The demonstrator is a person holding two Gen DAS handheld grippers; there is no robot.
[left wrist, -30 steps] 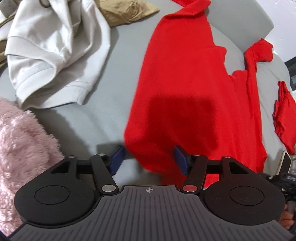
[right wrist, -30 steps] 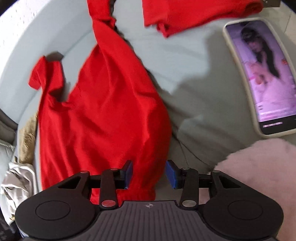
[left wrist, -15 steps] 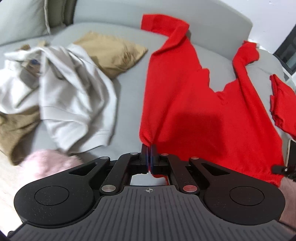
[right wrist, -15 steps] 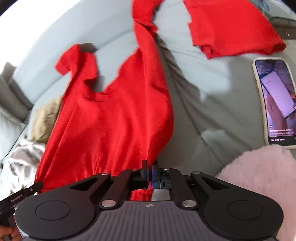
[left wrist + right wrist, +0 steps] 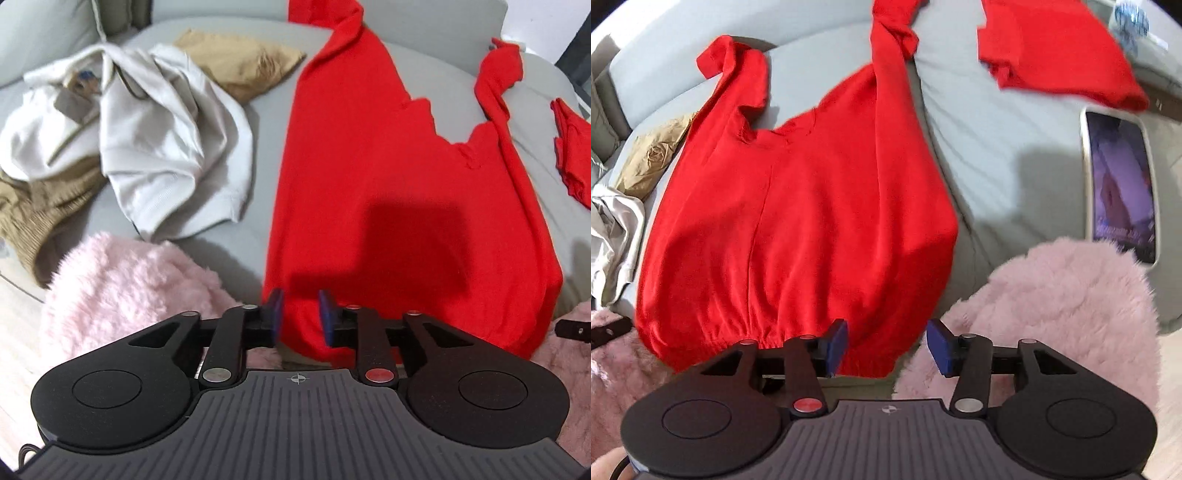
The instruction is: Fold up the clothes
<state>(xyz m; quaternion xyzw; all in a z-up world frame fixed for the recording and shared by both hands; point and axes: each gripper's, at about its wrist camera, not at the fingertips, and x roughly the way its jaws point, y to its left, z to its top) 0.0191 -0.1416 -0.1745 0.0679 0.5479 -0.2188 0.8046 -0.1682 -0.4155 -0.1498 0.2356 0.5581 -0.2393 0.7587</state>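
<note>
A red long-sleeved top point(image 5: 388, 177) lies spread flat on the grey sofa, hem toward me and sleeves pointing away; it also shows in the right wrist view point(image 5: 798, 214). My left gripper point(image 5: 301, 314) is open, its blue pads on either side of the hem's left corner without pinching it. My right gripper point(image 5: 886, 345) is open at the hem's right corner, with the cloth lying beside its left pad.
A heap of white point(image 5: 155, 147) and tan clothes point(image 5: 240, 62) lies to the left. A folded red garment point(image 5: 1056, 55) lies at the far right. A phone point(image 5: 1119, 184) lies on the sofa. Pink fluffy fabric point(image 5: 1052, 314) covers the sofa's front edge.
Both grippers closed on the hem corners, pulled the top toward me and flattened it. They have now opened and let it go.
</note>
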